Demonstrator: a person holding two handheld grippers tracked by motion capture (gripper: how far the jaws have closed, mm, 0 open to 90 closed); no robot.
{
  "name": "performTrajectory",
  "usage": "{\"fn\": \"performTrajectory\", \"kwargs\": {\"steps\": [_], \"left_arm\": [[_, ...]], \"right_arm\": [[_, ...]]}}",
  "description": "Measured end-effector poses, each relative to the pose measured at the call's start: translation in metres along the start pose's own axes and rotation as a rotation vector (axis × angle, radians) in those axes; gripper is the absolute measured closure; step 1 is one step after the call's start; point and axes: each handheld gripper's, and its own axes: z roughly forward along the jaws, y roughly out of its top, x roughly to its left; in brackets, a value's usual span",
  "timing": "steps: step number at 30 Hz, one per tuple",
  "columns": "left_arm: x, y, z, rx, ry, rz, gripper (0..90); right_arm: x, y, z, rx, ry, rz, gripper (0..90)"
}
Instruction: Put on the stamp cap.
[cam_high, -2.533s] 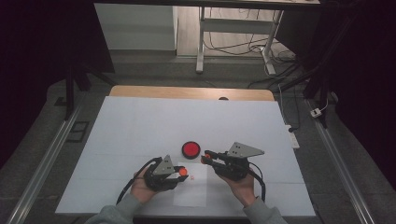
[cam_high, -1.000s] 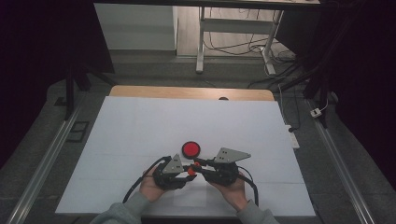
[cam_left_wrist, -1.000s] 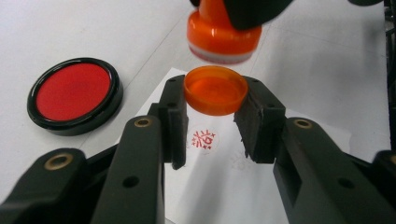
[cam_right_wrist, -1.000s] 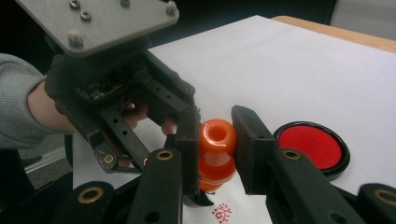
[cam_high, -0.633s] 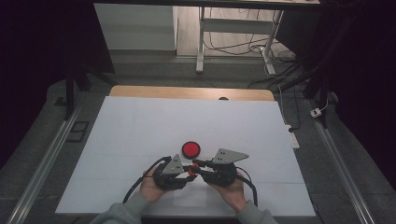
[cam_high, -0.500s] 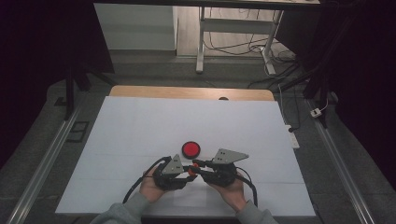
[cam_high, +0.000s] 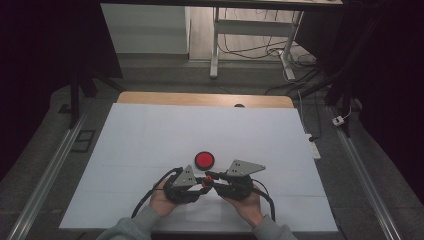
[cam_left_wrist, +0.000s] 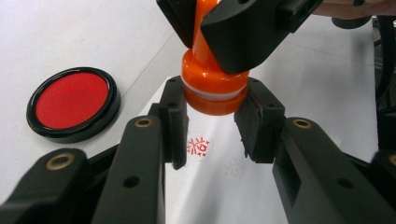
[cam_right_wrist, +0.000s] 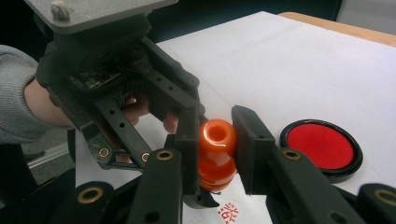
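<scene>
Orange stamp (cam_left_wrist: 212, 84) upright, face down over paper; left gripper (cam_left_wrist: 212, 123) and right gripper (cam_right_wrist: 215, 147) both clamp it, meeting head-on.

Your high view is looking forward and down from above your side of the counter (cam_high: 150, 130), taking in the whole white surface from well back. Your left gripper view is riding low and very close, facing along its own jaws toward the orange stamp (cam_left_wrist: 212, 84), with the red ink pad (cam_left_wrist: 72, 102) at its left. Your right gripper view is sitting equally near, facing the opposite way across the same stamp (cam_right_wrist: 215, 151). All three views are sharing the stamp (cam_high: 207, 177) and the ink pad (cam_high: 204, 160).
</scene>
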Motion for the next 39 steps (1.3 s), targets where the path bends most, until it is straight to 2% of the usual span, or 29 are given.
{"fn": "performTrajectory", "kwargs": {"steps": [17, 27, 39], "left_arm": [[-0.0002, 0.0005, -0.0016, -0.017, 0.009, -0.007, 64.9], [-0.0059, 0.0028, -0.0042, -0.023, 0.064, 0.027, 65.3], [-0.0063, 0.0039, -0.0064, -0.034, 0.055, 0.009, 65.2]], "right_arm": [[0.0005, -0.0004, -0.0002, -0.005, 0.001, -0.004, 71.4], [0.0014, -0.0005, -0.0019, -0.027, -0.001, -0.002, 71.8], [0.0025, -0.0007, -0.0037, -0.044, 0.001, -0.012, 72.1]]}}
